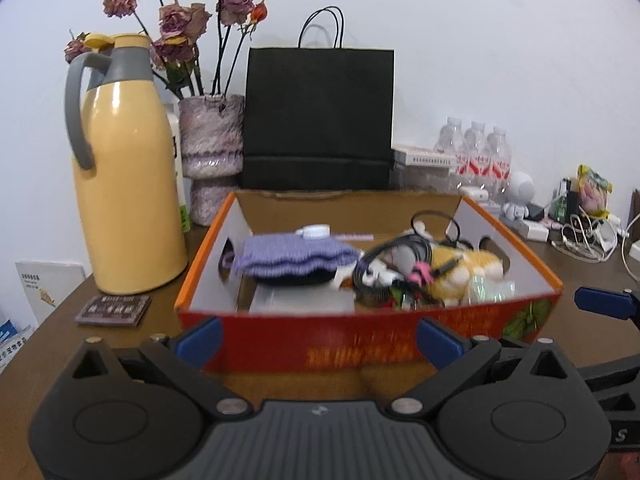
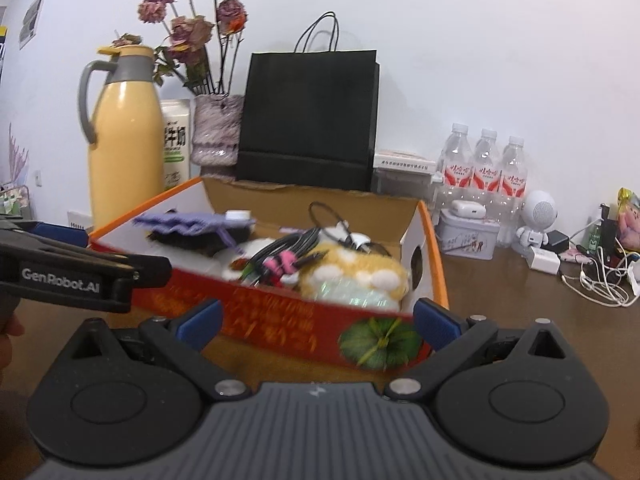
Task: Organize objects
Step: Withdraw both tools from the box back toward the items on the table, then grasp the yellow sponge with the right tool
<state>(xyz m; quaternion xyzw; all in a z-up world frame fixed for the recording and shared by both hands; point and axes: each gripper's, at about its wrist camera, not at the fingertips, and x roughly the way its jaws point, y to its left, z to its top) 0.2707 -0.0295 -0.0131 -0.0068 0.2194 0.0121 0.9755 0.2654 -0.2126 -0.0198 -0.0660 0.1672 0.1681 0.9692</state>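
Tools both spread wide, nothing pinched. Left tool (image 1: 318, 340) hangs just in front of the open red-and-orange cardboard box (image 1: 360, 344), blue fingertip pads (image 1: 200, 334) either side of its near wall, not touching that I can tell. Right tool (image 2: 318, 322) sits at the same near wall further right, by the printed green melon, also spread and empty; the left tool shows in its view as a black arm at the left edge.

Box stands on the brown wooden desk (image 1: 64, 320), mid-frame in both views. Inside: purple knitted pouch (image 1: 292, 256) at left on top of a dark item, white small device (image 1: 314, 231) behind it, coiled black cable (image 1: 396, 256) with pink tie in the middle, yellow-and-white plush toy (image 2: 360, 272) at right, translucent greenish packet (image 2: 360, 294) against the near wall. Frames are motion-blurred around the box, so smaller contents are not readable.

Around the box: tall yellow thermos jug with grey handle (image 1: 124, 184) to its left, dark brown flat packet (image 1: 114, 310) on the desk just in front of the jug, mottled purple vase of dried roses (image 1: 210, 140) behind, black paper carrier bag (image 1: 318, 120) directly behind the box. Three clear water bottles with red labels (image 2: 484, 164) stand well right, then a white round-headed robot figurine (image 2: 536, 216) and a tangle of white chargers and cords (image 2: 600, 276)
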